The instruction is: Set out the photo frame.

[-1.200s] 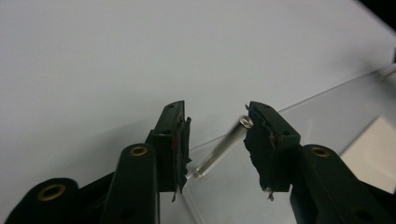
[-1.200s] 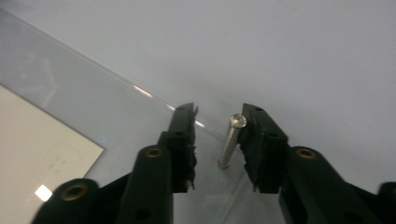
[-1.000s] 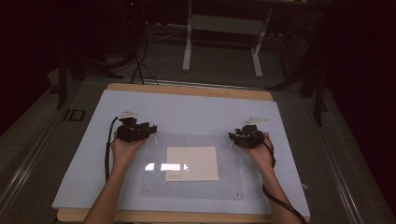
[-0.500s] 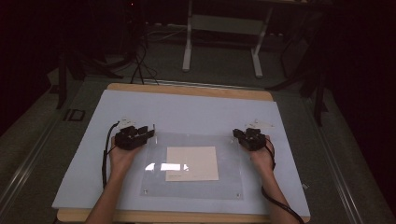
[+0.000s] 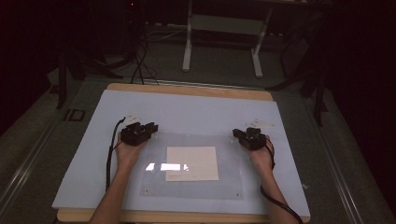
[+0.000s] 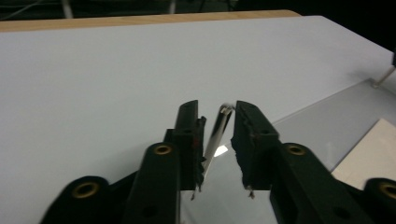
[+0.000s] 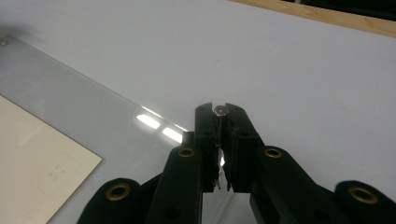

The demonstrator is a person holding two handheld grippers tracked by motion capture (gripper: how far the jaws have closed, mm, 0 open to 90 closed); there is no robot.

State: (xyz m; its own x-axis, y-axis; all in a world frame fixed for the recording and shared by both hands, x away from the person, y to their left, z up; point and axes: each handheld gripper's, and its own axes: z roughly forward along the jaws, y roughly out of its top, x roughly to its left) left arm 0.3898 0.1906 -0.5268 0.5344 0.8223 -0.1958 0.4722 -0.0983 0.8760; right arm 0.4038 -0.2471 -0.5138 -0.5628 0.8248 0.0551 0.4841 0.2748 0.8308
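We see one clear plastic sheet (image 5: 191,163) lying flat in the lower middle of the high view, on a pale blue-white mat (image 5: 187,112) that covers a wooden table (image 5: 187,88). The sheet is a glossy rectangle whose long axis runs left to right across the frame, with a small screw near each of the two lower corners and bright lamp glare on its surface. Under it sits one cream sheet of paper (image 5: 192,163), nearly square and matte, with faint print. We hold two black grippers, one at each upper corner of the plastic. The left gripper (image 5: 138,133), at the left of the frame, has its jaws parted, and in the left gripper view (image 6: 217,140) the raised edge of the plastic stands tilted in the gap between them, not pinched. The right gripper (image 5: 251,138), at the right, has its jaws squeezed nearly together; in the right gripper view (image 7: 219,135) they clamp the thin edge of the plastic, with a small metal stud at the tips. Brass rivets dot the matte jaw arms.
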